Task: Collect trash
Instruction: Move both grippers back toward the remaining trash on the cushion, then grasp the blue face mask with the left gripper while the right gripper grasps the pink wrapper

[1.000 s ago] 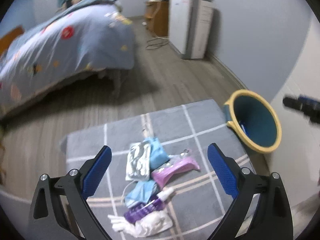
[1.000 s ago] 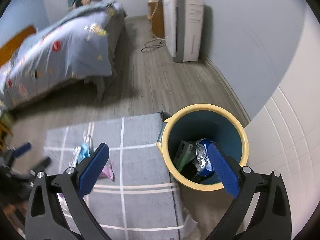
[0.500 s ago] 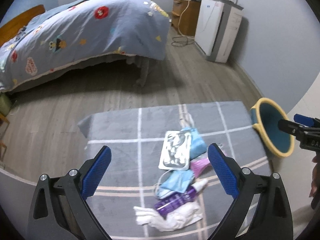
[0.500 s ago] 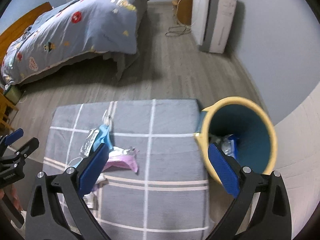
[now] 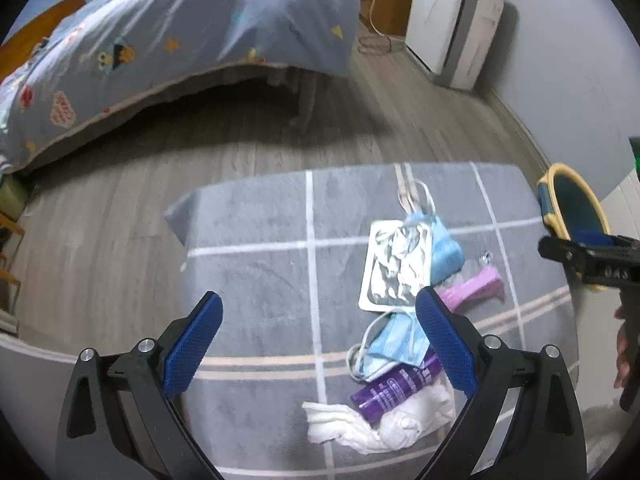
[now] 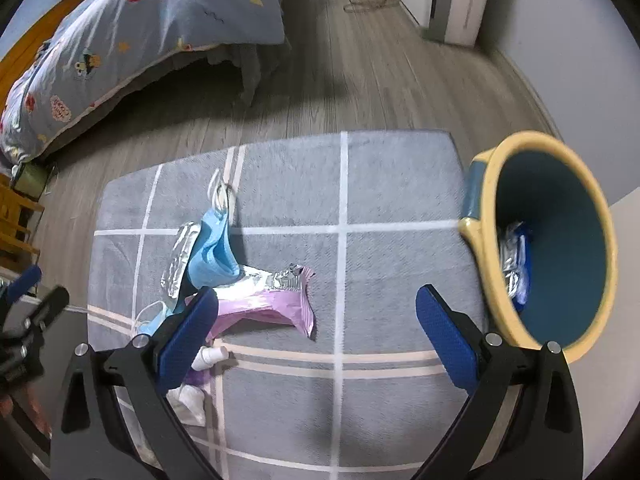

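A grey checked rug [image 6: 392, 208] on the wooden floor [image 6: 360, 80] carries a clustered heap: blue masks [image 6: 212, 252], a silver packet [image 5: 396, 266], a pink wrapper [image 6: 264, 304], a purple tube [image 5: 394, 388] and white tissue [image 5: 380, 424].

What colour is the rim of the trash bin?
Yellow; the trash bin rim shows best in the right wrist view.

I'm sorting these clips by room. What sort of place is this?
Most likely a bedroom in a home: a bed with a patterned blue duvet stands on wood-look flooring, and a grey checked rug beside it holds litter next to a small bin.
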Motion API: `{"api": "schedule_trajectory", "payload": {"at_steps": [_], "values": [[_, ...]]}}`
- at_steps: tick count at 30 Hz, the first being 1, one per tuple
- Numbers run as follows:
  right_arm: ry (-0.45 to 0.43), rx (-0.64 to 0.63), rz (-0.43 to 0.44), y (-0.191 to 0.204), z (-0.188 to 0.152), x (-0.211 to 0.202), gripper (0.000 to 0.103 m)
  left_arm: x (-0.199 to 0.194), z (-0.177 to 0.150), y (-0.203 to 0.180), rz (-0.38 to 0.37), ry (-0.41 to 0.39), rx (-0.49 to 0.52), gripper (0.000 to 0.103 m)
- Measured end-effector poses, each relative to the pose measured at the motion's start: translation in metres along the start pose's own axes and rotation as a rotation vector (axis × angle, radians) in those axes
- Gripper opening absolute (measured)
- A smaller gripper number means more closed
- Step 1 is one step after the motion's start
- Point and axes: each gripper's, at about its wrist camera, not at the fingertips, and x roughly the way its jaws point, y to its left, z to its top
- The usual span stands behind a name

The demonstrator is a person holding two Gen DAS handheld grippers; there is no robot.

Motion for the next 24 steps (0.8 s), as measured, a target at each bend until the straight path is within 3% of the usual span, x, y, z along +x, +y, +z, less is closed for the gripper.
{"api": "schedule_trajectory", "payload": {"at_steps": [14,19,21,24], "values": [[0.059,0.000,-0.010,0.003,0.006,0.031,0.097,0.065,-0.023,-0.050,-0.105,0.167,0.154,0.096],[0.062,0.013,0.004,0.001,0.009,0.034,0.097,0.080,-0.029,-0.065,-0.078,0.210,0.223,0.093],[0.066,0.011,0.007,0.001,0.009,0.036,0.097,0.085,-0.030,-0.068,-0.085,0.228,0.232,0.078],[0.071,0.010,0.006,0.000,0.009,0.037,0.097,0.091,-0.032,-0.067,-0.107,0.260,0.218,0.068]]}}
